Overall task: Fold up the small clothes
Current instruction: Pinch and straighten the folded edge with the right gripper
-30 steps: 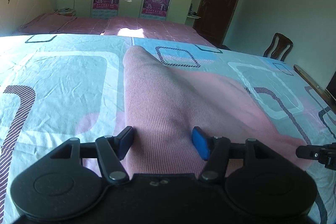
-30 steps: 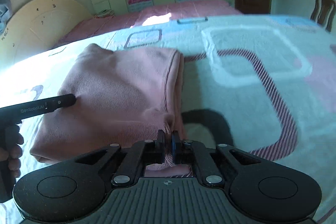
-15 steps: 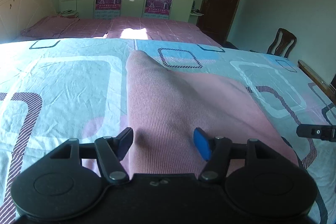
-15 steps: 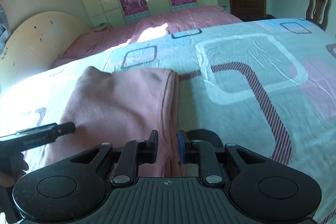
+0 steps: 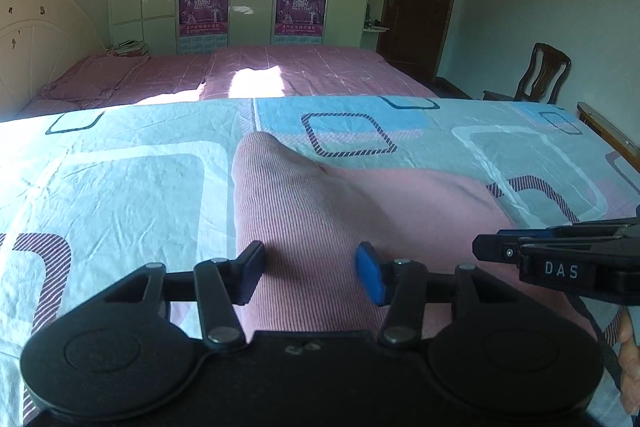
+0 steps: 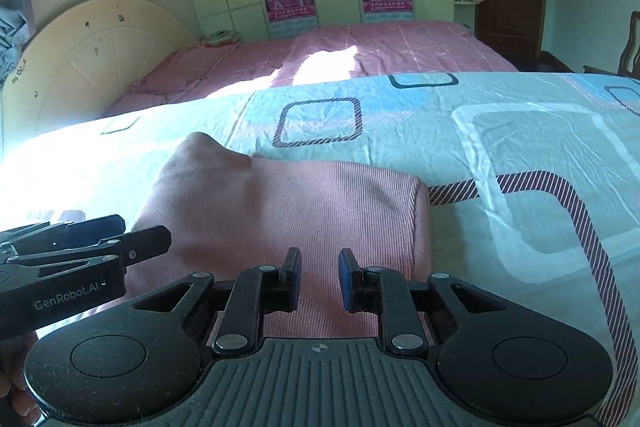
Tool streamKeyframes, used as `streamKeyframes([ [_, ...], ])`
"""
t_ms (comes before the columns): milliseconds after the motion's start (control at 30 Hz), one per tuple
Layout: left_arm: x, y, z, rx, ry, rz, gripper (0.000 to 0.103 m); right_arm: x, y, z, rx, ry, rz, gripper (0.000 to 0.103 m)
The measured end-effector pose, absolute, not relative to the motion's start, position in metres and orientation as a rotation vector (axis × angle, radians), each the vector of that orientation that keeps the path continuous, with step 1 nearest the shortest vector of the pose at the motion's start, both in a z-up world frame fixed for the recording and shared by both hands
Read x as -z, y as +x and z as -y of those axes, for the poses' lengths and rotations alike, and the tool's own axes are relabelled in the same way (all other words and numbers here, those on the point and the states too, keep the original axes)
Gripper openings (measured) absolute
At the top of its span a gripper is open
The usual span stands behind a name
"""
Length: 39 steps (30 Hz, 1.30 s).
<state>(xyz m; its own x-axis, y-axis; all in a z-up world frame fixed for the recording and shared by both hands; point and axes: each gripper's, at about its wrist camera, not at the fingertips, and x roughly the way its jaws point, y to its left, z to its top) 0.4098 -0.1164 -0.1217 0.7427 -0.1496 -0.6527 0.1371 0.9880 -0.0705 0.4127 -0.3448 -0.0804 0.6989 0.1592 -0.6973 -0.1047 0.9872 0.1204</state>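
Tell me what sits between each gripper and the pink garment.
Nothing visible. The left gripper and right gripper both hang open directly over the pink garment on the bedsheet, with no object between.

The right gripper (image 6: 319,277) hangs with fingers apart over the folded pink ribbed cloth (image 6: 288,203) on the patterned bedsheet (image 6: 520,147).

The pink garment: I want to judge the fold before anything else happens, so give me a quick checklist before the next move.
1. Left tongs open, gripping nothing: ok.
2. Right tongs open, fabric released: ok.
3. Pink garment lies folded on the patterned bedsheet: ok.
4. Right fold edge straight: ok.
5. Far left corner flat: not ok, it humps up.
6. Near hem aligned: cannot tell, hidden behind both tongs.
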Motion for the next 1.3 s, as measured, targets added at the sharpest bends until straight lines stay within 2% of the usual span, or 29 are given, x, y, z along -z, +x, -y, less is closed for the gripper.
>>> streamKeyframes([
  [200,0.139,0.405,0.117,0.143,0.018,-0.706,0.051,0.113,0.420,0.349,-0.115,-0.099,-0.783,0.019],
  [600,0.113,0.426,0.114,0.156,0.015,-0.677,0.050,0.073,0.441,0.373,-0.088,0.051,-0.715,0.020],
  [867,0.122,0.465,0.106,0.135,0.011,-0.694,0.050,0.086,0.475,0.367,-0.074,0.049,-0.737,0.020],
  [1000,0.144,0.473,0.096,0.126,-0.047,-0.743,0.056,0.114,0.483,0.370,0.037,-0.057,-0.747,0.020],
  [1033,0.146,0.473,0.094,0.113,-0.063,-0.743,0.061,0.120,0.485,0.375,0.055,-0.046,-0.765,0.020],
  [1100,0.142,0.474,0.095,0.102,-0.075,-0.748,0.060,0.119,0.482,0.386,0.046,0.035,-0.762,0.021],
  [1167,0.140,0.474,0.103,0.115,-0.019,-0.734,0.058,0.116,0.480,0.382,0.031,0.000,-0.753,0.020],
  [1300,0.148,0.479,0.102,0.103,-0.038,-0.751,0.062,0.118,0.484,0.382,0.025,-0.021,-0.762,0.021],
])
